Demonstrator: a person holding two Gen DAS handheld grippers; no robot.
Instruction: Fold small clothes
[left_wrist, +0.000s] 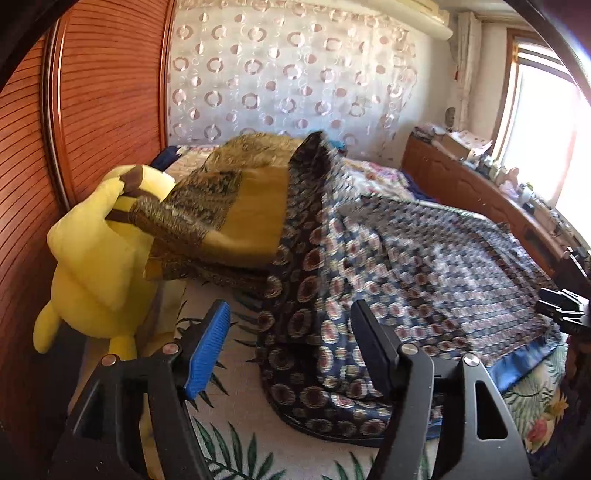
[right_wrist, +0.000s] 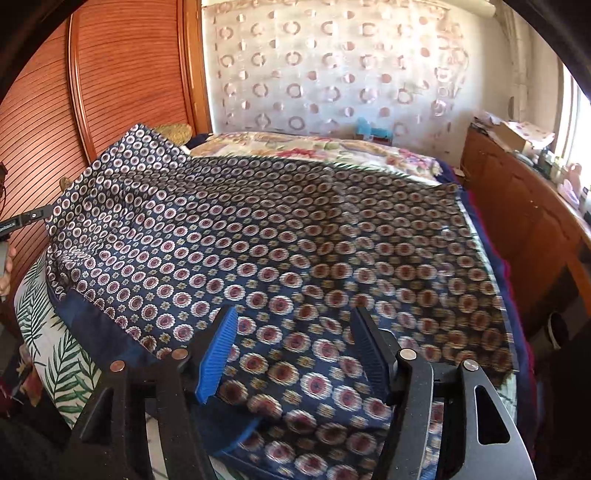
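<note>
A: What's hard to read here?

B: The blue patterned cloth (right_wrist: 280, 236) is motion-blurred, and its near edge runs under the right gripper (right_wrist: 293, 350), so I can't see where it ends. Whether its raised left corner is draped over something is hidden.

A: The tools?

B: Both have their jaws spread apart with nothing between them. The left gripper (left_wrist: 290, 350) hovers above the cloth's bunched left fold.

A: Where does the cloth lie?

B: Spread across the bed (right_wrist: 55, 354), on the leaf-print sheet, reaching toward the wooden sideboard (right_wrist: 517, 206).

A: What crowds it?

B: A yellow plush toy (left_wrist: 99, 258) sits at the bed's left edge against the wooden wardrobe (left_wrist: 103, 92), with a mustard scarf (left_wrist: 236, 214) touching it and the cloth. Bare sheet shows only at the near left.
</note>
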